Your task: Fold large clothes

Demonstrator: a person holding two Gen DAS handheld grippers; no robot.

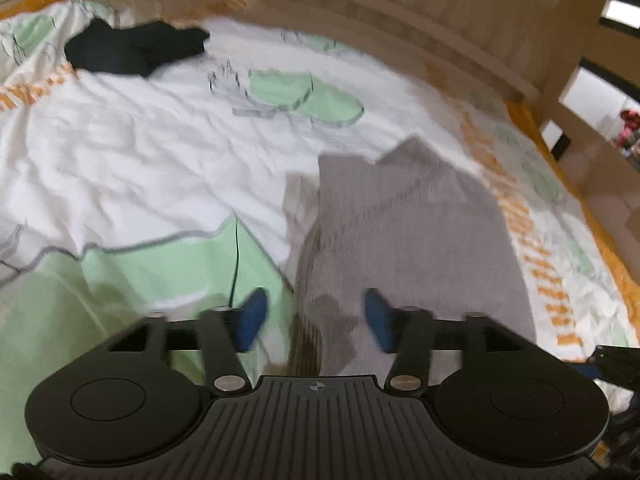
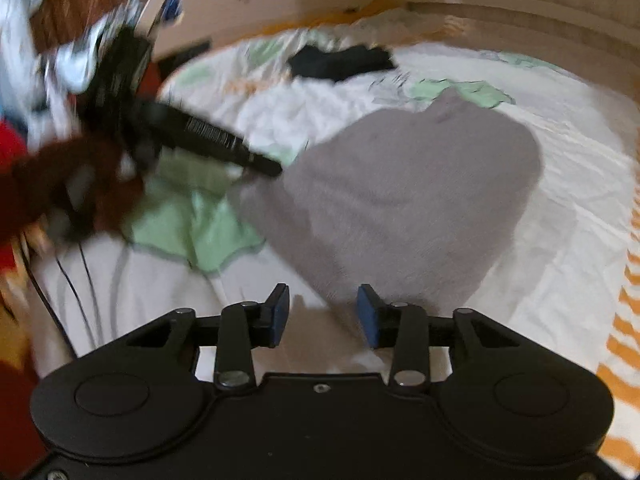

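Both grippers stand with their blue pads apart and nothing pinched between them. Seen from its own camera, the left gripper (image 1: pixel 316 318) hangs over the near left edge of the grey garment (image 1: pixel 416 248), one pad above the cloth and the other above the green patch of the bedspread (image 1: pixel 152 148). The right gripper (image 2: pixel 323 314) hovers at the garment's near corner, which narrows to a point just ahead of its pads (image 2: pixel 370 316). In the right view the other gripper shows as a dark blurred bar reaching toward the garment's left edge.

The grey garment lies flat on the bed, already doubled into a compact, rounded shape, with a seam running diagonally across it. A black garment (image 1: pixel 136 48) sits well apart near the wooden headboard (image 1: pixel 460 12).

My reading is that a fresh fold is being set up. To do it well, each set of jaws should come down on the garment's edge only, catching all its layers but not the bedspread beneath, then lift evenly so the fold lands square. Blur hides how many layers there are.
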